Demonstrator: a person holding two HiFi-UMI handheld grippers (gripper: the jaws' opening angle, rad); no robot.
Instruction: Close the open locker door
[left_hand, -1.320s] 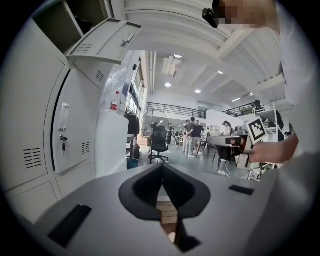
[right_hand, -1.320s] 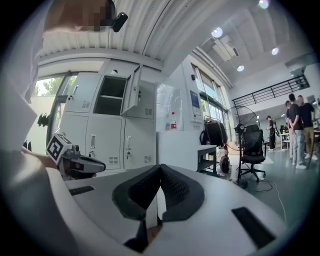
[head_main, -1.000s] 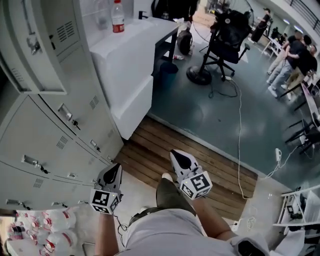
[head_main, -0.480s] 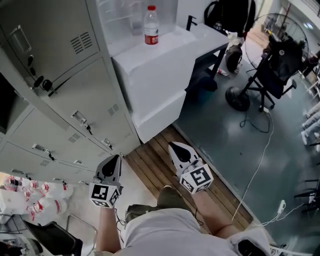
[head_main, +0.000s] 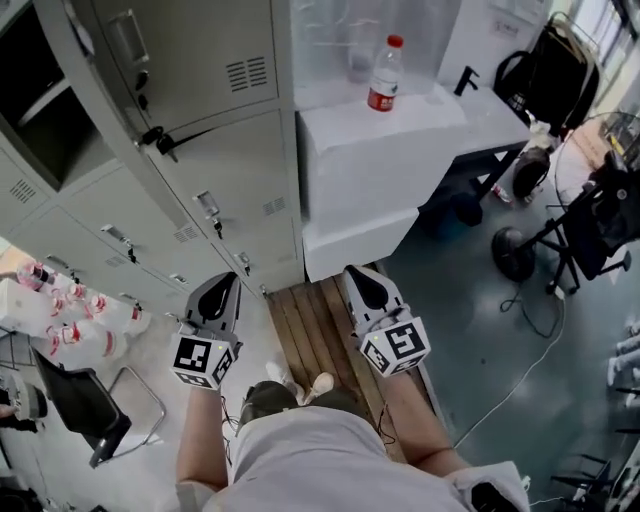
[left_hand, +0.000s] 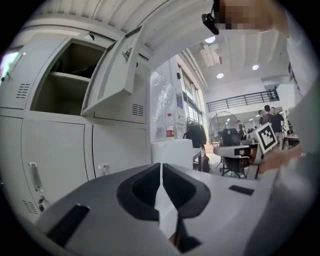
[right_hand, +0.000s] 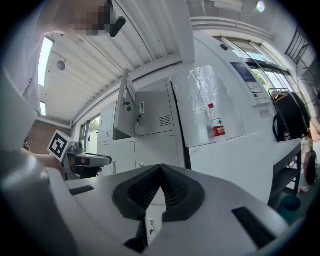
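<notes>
The grey locker bank fills the upper left of the head view. One upper compartment stands open and dark, and its door swings out toward me, nearly edge-on. In the left gripper view the open door hangs out above and left of my jaws. In the right gripper view the door shows far off at the left. My left gripper and right gripper are both shut and empty. They are held side by side, well short of the lockers.
A white cabinet with a water bottle stands right of the lockers. Packs of bottles and a folding chair are at the left. A floor fan and office chair are at the right. Wooden boards lie underfoot.
Both grippers have risen and tipped up to point level at the lockers. The view has swung left, bringing the open compartment and door closer. The jaws stayed shut.
</notes>
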